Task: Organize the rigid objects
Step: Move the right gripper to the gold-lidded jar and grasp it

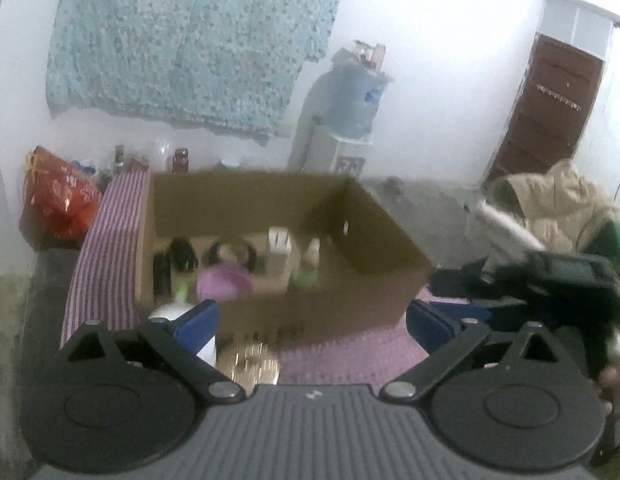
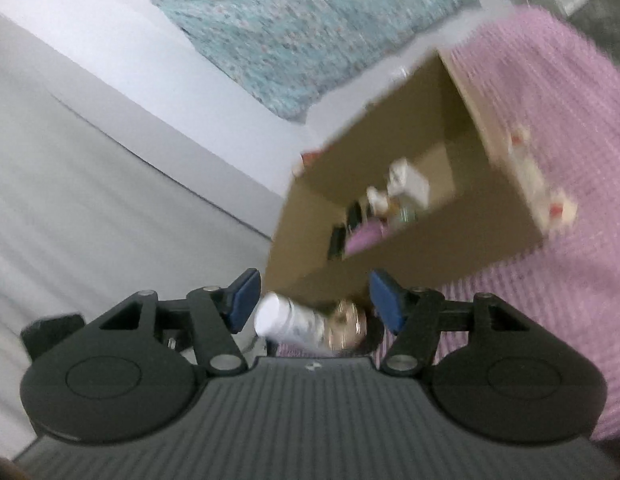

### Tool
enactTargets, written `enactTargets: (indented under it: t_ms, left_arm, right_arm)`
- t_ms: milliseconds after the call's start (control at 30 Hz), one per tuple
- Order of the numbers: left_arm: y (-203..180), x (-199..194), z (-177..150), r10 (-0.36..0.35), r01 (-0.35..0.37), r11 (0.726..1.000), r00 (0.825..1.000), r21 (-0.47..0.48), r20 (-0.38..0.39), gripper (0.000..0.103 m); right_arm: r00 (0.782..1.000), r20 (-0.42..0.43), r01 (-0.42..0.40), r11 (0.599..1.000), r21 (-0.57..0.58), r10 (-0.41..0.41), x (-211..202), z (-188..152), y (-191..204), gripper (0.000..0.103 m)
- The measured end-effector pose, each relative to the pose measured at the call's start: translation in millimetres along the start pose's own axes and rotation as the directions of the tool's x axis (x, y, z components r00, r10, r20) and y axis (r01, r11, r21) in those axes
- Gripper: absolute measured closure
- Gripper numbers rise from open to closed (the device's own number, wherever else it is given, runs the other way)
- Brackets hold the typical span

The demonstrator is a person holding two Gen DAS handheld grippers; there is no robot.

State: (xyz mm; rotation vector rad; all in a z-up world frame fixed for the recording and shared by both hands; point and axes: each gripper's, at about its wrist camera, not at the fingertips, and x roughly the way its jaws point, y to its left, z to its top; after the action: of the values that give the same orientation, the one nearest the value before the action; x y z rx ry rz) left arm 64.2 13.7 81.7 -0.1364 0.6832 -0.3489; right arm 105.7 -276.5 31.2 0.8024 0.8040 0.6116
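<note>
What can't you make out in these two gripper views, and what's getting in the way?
- Items inside the cardboard box: left wrist view, motion blur smears the shapes; only a purple round thing reads.
- White bottle in front of the box: right wrist view, label blurred, lower end hidden by the gripper body.
- Shiny metallic object beside it: both views, too blurred to identify.
- Right gripper: left wrist view, fingertips blurred.
</note>
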Motion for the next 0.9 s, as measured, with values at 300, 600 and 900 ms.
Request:
enactTargets:
  t_ms: [300,600,900]
  left_arm:
    - [-1,49,-74,0.066,-0.055,0.995,0.989,0.089,-0.131,0.004]
    - [3,83,-94,0.182,-0.159,0.972,0.976,0.170,-0.124,0.004]
    - [9,101,-83,0.170,-0.147,0.970,0.980,0.194,-0.106,0.005]
  right_arm:
    - [0.983,-0.145,0.106,0.993,-0.044,-0.111,83,-36,5,0.042]
    - [0.966,-0.205,0.145,0.986,-0.080,-0.159,138,-34,-1,0.042]
    - [0.961,-0.251,0.112,0.993,-0.034,-0.117,172,-32,-16,0.042]
